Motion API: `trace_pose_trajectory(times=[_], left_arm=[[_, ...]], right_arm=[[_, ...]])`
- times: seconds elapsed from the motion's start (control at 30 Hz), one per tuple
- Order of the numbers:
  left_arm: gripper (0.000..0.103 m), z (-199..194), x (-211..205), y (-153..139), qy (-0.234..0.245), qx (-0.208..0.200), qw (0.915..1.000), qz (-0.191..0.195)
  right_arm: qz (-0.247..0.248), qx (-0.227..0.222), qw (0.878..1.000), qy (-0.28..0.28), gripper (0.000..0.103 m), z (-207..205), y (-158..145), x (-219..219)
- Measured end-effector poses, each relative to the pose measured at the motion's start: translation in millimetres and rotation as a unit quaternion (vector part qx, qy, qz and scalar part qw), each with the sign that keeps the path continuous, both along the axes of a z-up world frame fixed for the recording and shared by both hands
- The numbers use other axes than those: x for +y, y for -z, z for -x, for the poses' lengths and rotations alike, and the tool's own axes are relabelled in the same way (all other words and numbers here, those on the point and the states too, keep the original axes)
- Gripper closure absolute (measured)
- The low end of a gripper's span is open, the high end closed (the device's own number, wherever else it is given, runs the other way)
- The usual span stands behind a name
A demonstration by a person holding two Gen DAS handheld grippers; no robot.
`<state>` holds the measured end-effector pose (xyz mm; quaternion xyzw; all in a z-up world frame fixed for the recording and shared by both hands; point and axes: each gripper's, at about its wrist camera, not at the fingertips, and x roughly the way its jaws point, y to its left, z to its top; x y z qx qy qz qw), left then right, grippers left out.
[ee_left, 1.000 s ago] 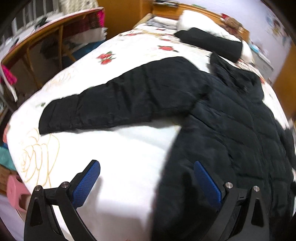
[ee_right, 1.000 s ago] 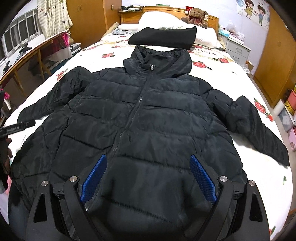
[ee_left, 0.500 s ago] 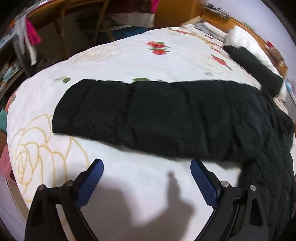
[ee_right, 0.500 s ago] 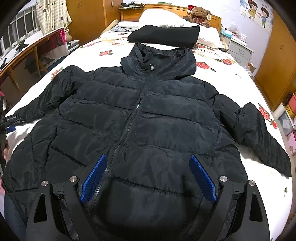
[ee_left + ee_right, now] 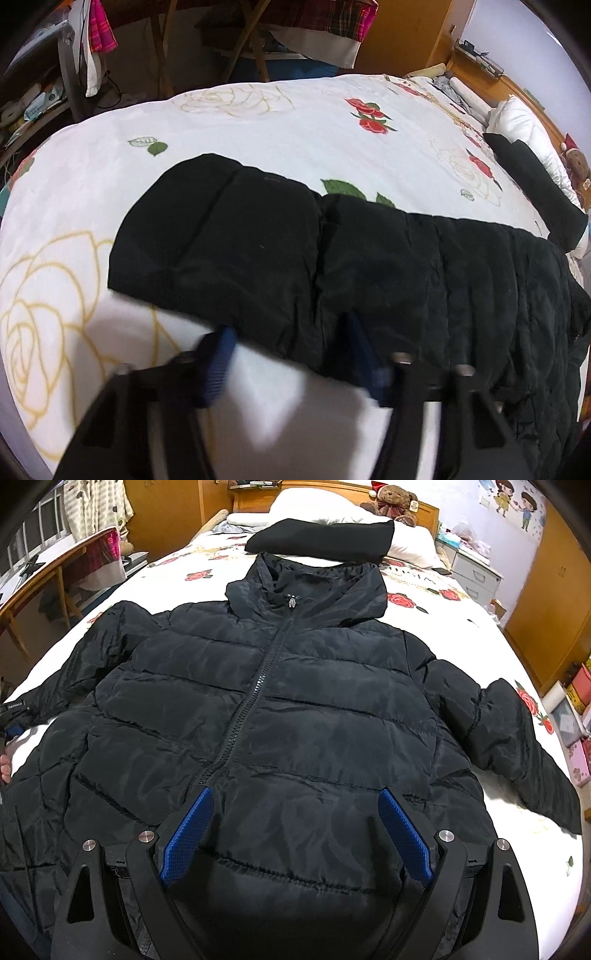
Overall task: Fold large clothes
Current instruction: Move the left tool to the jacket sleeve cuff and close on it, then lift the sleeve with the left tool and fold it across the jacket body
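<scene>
A black puffer jacket [image 5: 295, 709] lies face up, zipped, spread across the bed [image 5: 461, 627] with its sleeves out to both sides. At the left sleeve [image 5: 240, 251], the left gripper [image 5: 291, 343] has just been closing; its blue fingers [image 5: 218, 358] straddle the sleeve's near edge, but blur hides whether they pinch it. The right gripper [image 5: 295, 834] hovers over the hem, fingers [image 5: 188, 834] spread wide.
</scene>
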<state>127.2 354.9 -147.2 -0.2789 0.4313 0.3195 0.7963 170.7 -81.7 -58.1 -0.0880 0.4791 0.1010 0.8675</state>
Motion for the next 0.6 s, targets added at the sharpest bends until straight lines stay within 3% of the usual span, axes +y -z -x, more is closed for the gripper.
trace_pose_trajectory(times=[0.1,0.17,0.37,0.6], left_arm=[[0.085,0,3,-4,0.007,-0.003,1.0000,0.005],[0.091,-3,-1,-13,0.020,-0.002,0.9998,-0.006],[0.093,-4,-25,-71,0.062,-0.044,0.9963,-0.040],[0.095,-13,-83,-159,0.150,-0.115,0.9796,-0.068]], right_arm=[[0.001,0.000,1.000,0.002,0.012,0,0,-1],[0.002,0.001,1.000,0.005,0.012,0,0,-3],[0.003,-0.001,1.000,0.014,0.012,7,-6,-13],[-0.011,-0.010,1.000,0.023,0.012,25,-23,-31]])
